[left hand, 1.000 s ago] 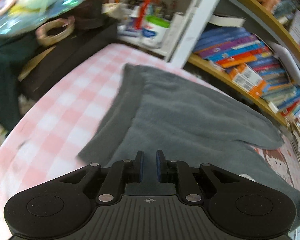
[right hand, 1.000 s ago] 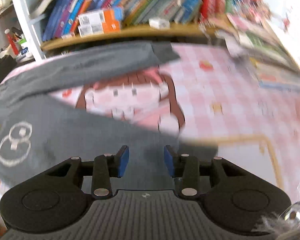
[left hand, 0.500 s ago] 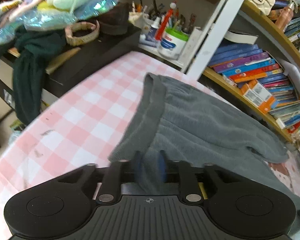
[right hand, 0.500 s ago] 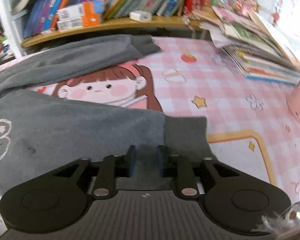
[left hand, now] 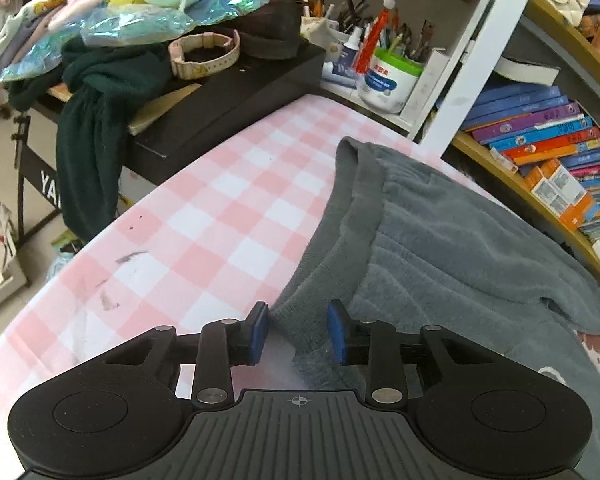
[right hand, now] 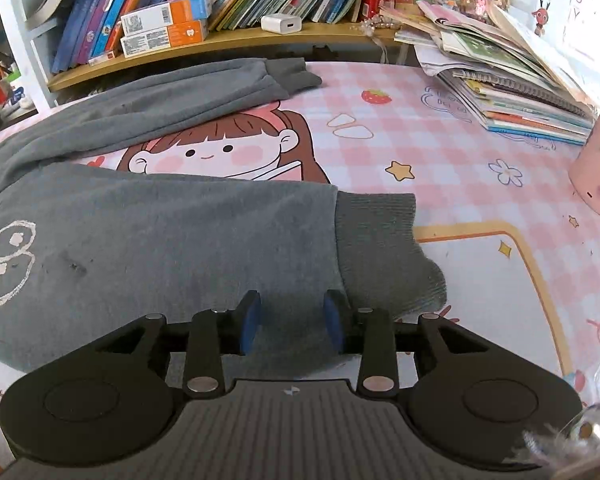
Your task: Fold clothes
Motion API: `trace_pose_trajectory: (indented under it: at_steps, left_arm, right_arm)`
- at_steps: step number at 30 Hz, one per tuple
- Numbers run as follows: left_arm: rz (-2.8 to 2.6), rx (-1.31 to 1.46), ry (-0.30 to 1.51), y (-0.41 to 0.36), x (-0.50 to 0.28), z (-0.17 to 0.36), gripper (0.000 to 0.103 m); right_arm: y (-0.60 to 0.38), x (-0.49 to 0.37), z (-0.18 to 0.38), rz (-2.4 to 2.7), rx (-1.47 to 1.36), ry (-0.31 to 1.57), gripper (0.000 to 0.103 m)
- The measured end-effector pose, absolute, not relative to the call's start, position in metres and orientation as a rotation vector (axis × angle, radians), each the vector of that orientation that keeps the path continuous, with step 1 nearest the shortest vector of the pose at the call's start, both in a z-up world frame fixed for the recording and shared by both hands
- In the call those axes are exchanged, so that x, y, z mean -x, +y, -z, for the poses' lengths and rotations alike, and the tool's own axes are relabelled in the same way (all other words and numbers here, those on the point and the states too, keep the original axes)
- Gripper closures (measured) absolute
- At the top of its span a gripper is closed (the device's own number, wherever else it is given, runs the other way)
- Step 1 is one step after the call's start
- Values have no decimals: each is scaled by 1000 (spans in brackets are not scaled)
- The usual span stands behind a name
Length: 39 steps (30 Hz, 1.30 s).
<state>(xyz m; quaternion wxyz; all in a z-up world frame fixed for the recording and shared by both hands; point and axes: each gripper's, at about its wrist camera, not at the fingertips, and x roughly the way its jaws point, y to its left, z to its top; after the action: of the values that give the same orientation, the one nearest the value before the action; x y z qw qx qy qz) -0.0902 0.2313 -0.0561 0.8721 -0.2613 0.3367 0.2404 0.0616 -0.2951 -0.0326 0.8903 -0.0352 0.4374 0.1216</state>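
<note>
Grey fleece trousers (right hand: 172,232) are lying flat across the table (left hand: 204,216), covering part of its pink checked cloth. The waistband is lying toward the table's left end, and the ribbed cuffs (right hand: 376,236) are pointing toward the right end. The left gripper (left hand: 298,332) has just been closing; its jaws are standing apart around the waistband corner. The right gripper (right hand: 291,322) is standing open over the near leg.

Close, downward wrist views over trousers (left hand: 440,240)
</note>
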Motion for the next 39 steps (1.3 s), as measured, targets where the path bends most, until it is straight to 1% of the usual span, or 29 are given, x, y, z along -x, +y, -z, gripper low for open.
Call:
trace_pose_trajectory:
  at_steps: [1,2,3,6,21,24,26,28,30,32,34,37,39]
  left_arm:
    - [-495,546,698,232,91,55,90]
    - [-487,547,692,233,91,54,94]
    - [-484,533,689,234,92,52,95]
    - [-493,478,692,234,93,48,95]
    - [-492,498,711,231,101,48,94]
    - [-499,509,712,233,101,48,92]
    - [-510,514,712,232,102,48,85]
    - [-523,502,703,229,103,45,82]
    - [-522,474,683,222,105,39,75]
    - [-501,440,652,213,105,32,63]
    - [-475,400,625,203,104,24,56]
    - [-421,361,607,190,95,15,53]
    - [-398,343,603,182,89,11,48]
  right_arm:
    - [-295,-62,33,-252,72,908,69]
    - [-294,-62,33,-253,73,909,69]
    - [-294,-61,33,-254,75,909,68]
    - [-291,-59,33,-269,75,912,68]
    - [-290,-58,35,-283,89,900,67]
    - [-290,-57,36,-282,86,898,67]
    - [-290,-57,36,-281,86,897,67]
    - [-290,-56,35,-277,82,897,66]
    - [-290,-55,33,-274,75,895,63]
    - [-290,-53,30,-279,71,887,60]
    - [-288,-52,27,-288,69,880,60]
    - [-285,-52,21,-303,65,868,59]
    - [-282,-52,17,-317,63,858,58]
